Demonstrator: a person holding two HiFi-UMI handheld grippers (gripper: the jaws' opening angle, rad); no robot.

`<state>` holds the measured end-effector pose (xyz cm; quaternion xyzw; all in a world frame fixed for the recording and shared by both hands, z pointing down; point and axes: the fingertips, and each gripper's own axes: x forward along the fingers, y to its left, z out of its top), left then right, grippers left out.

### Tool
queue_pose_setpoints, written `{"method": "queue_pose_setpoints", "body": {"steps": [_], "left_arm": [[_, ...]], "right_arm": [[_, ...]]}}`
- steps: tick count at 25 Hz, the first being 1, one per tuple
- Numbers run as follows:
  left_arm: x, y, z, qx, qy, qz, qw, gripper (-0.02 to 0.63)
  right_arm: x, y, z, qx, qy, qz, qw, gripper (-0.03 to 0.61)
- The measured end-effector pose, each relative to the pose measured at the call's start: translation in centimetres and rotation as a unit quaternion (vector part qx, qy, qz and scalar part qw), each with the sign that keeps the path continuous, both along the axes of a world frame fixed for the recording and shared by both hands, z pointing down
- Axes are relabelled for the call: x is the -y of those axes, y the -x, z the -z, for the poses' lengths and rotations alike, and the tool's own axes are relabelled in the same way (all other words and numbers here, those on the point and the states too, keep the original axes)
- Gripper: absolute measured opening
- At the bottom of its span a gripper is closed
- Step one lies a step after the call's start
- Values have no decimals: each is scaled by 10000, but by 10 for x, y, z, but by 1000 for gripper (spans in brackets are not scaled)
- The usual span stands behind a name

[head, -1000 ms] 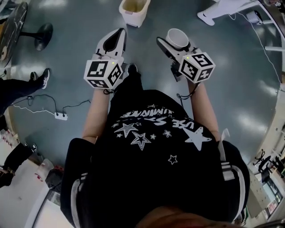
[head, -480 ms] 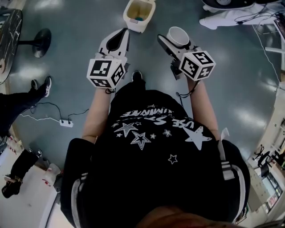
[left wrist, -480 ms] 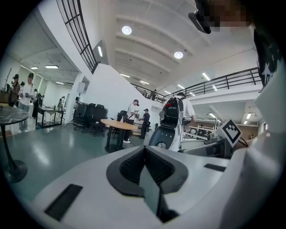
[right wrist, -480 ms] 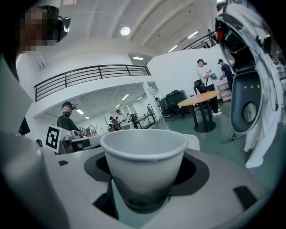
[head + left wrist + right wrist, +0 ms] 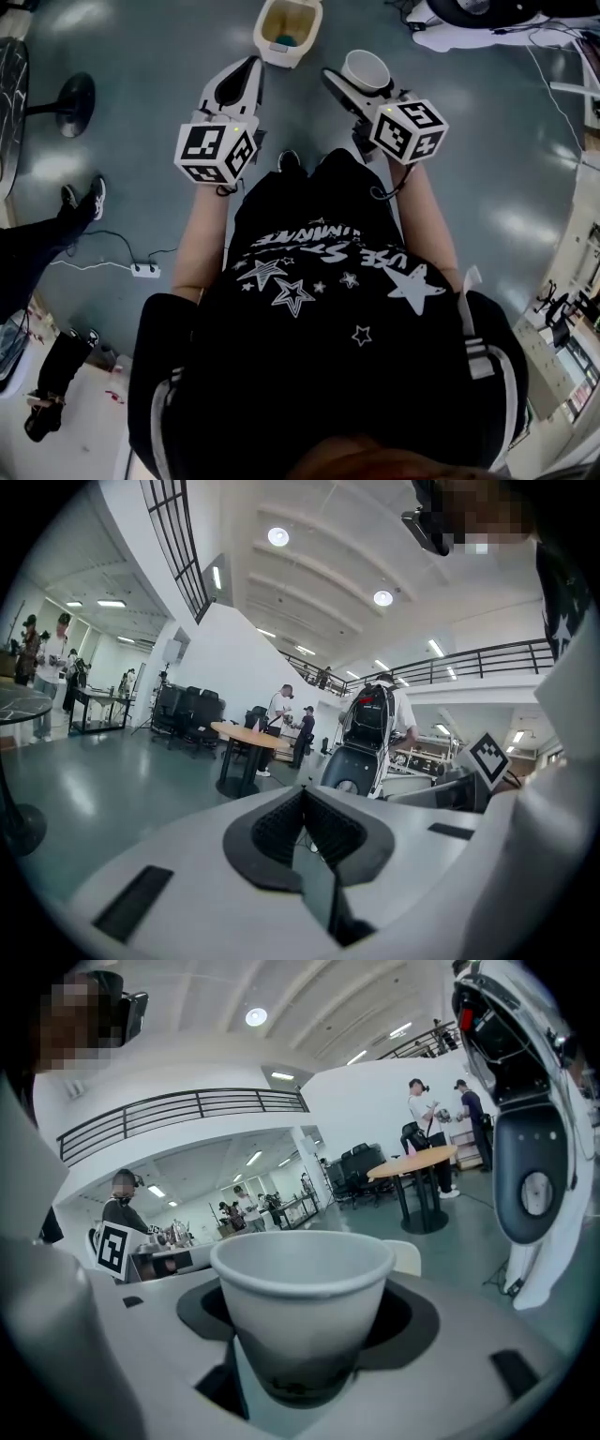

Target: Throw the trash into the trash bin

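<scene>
Two grippers, head view: both are held out in front of a person in a black shirt with white stars (image 5: 319,309), above a grey floor (image 5: 141,122).
Left gripper, head view: the left gripper (image 5: 248,70) points up the picture, its jaws drawn into one narrow tip with nothing in them.
Right gripper, head view: the right gripper (image 5: 361,84) has its jaws spread wide around a white paper cup (image 5: 366,67).
Cup, head view: round open mouth facing up, pale inside, held upright.
Trash bin, head view: the cream trash bin (image 5: 261,28) stands open on the floor beyond the two tips, nearer the left one. Something bluish lies inside. The cup is to its right, apart from it and not over it.
Left gripper view: the left gripper (image 5: 302,794) shows dark ribbed pads (image 5: 272,827) meeting in a V, with nothing between them. A round wooden table (image 5: 248,735) stands in the hall beyond.
Right gripper view: the right gripper (image 5: 305,1335) clasps the paper cup (image 5: 300,1288) low on its wall, one jaw on each side.
Cup, right gripper view: white, tapering downward, rolled rim, undented, with a darker band near its base.
</scene>
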<state>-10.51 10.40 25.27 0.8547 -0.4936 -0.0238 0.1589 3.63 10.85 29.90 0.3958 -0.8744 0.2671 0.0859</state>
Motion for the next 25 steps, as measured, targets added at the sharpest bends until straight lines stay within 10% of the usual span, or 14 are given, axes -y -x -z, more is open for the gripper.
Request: {"method": "queue_pose_setpoints", "body": {"steps": [25], "left_arm": [[112,11,-29,281,336,419,9982,11]], "right_arm": [[138,19,-43,148,396,545,9976,327]]}}
